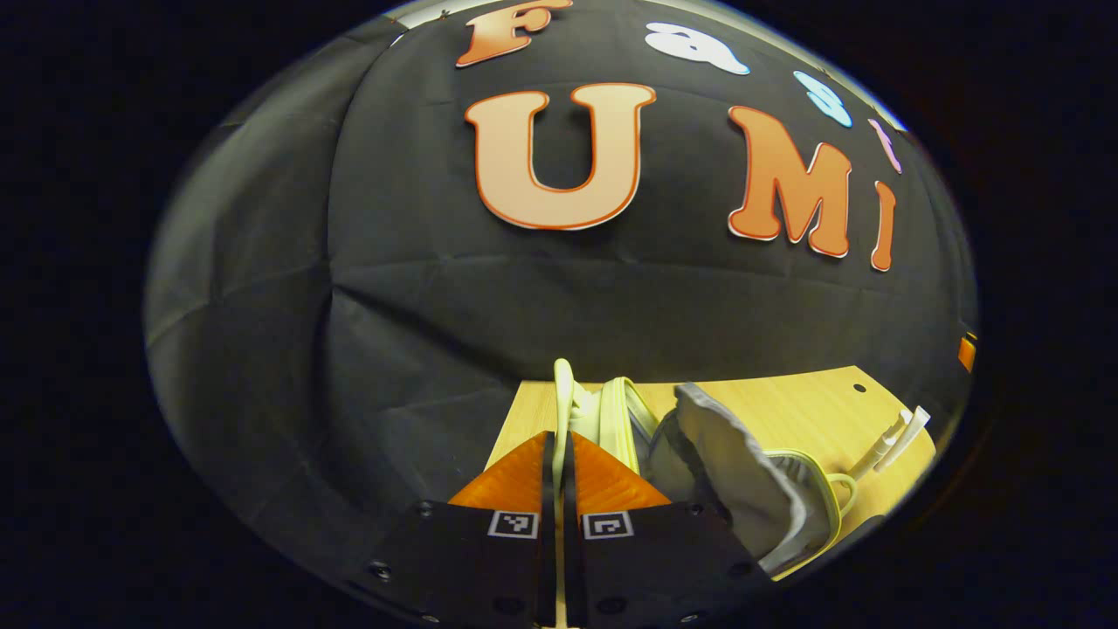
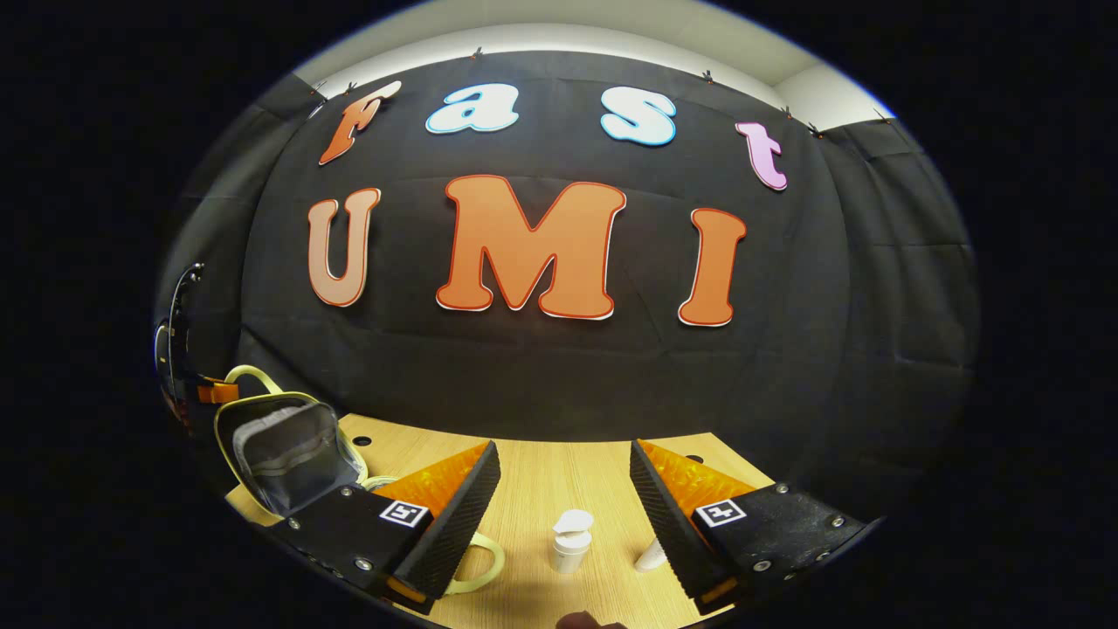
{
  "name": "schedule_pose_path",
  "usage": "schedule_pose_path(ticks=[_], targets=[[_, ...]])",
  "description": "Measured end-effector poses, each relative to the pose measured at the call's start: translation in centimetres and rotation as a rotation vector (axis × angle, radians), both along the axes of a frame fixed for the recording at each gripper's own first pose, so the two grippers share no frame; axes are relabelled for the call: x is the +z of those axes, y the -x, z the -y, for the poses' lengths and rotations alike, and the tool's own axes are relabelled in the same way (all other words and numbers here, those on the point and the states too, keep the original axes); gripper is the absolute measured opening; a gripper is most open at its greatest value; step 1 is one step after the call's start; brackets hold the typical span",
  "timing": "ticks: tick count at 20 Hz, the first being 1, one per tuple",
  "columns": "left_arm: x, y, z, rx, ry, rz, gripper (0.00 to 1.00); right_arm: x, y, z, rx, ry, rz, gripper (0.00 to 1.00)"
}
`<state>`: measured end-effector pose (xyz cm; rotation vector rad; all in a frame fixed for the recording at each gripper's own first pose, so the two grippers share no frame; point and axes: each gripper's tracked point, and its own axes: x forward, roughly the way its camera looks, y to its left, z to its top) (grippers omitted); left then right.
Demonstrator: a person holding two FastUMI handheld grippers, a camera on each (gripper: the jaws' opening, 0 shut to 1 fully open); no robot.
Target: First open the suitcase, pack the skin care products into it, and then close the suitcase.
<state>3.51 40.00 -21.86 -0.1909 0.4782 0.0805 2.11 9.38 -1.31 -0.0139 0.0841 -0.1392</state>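
Left gripper (image 1: 558, 454) is clamped on the suitcase's lid (image 1: 564, 393) edge, holding it upright over the open suitcase (image 1: 742, 472) on the table (image 1: 786, 402). Right gripper (image 2: 566, 489), fingers apart, hangs above a small bottle (image 2: 571, 542); a tube (image 2: 651, 556) lies beside it.

We see our left gripper (image 1: 556, 463) with two wedge-shaped fingers on dark, flat bodies, each carrying a small square black-and-white marker and round screws along its edges. Our right gripper (image 2: 563, 489) has the same build: ribbed inner finger (image 2: 454, 515) faces, one square marker per side, and screws near the corners.
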Motion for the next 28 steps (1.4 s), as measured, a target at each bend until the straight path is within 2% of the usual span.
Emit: schedule_pose_path(ticks=[5, 10, 13, 17, 18, 19, 21, 24, 26, 28], targets=[[-5.0, 1.2, -3.2, 0.050, 0.053, -0.087, 0.05, -0.3, -0.3, -0.5, -0.009, 0.002, -0.015, 0.96], [-11.7, 3.3, -5.7, 0.095, 0.094, -0.228, 0.03, -0.9, -0.3, -0.4, -0.022, 0.006, -0.033, 0.95], [-16.1, 5.3, -5.8, 0.108, 0.126, -0.339, 0.05, -1.6, -0.2, 0.0, -0.034, -0.007, -0.053, 0.95], [-19.3, 7.3, -6.1, 0.130, 0.132, -0.413, 0.05, -2.2, 0.1, 0.9, -0.051, -0.013, -0.073, 0.95], [-19.7, 7.9, -6.2, 0.139, 0.128, -0.437, 0.13, -2.3, 0.2, 1.0, -0.053, -0.013, -0.075, 0.95], [-20.4, 8.4, -6.7, 0.164, 0.093, -0.456, 0.14, -2.3, 0.1, 1.0, -0.053, -0.013, -0.075, 0.95], [-20.9, 8.7, -7.0, 0.207, 0.065, -0.471, 0.24, -2.6, 0.1, 1.4, -0.054, -0.017, -0.077, 0.95], [-19.7, 9.1, -6.4, 0.267, 0.017, -0.437, 0.71, -3.3, 0.1, 2.1, -0.053, -0.030, -0.084, 0.95], [-17.6, 7.9, -4.6, 0.281, 0.012, -0.353, 0.80, -3.3, -0.2, 3.0, -0.049, -0.030, -0.077, 0.95], [-14.4, 6.9, -3.3, 0.277, -0.019, -0.252, 0.99, -3.4, -0.4, 4.3, -0.047, -0.019, -0.064, 0.95]])
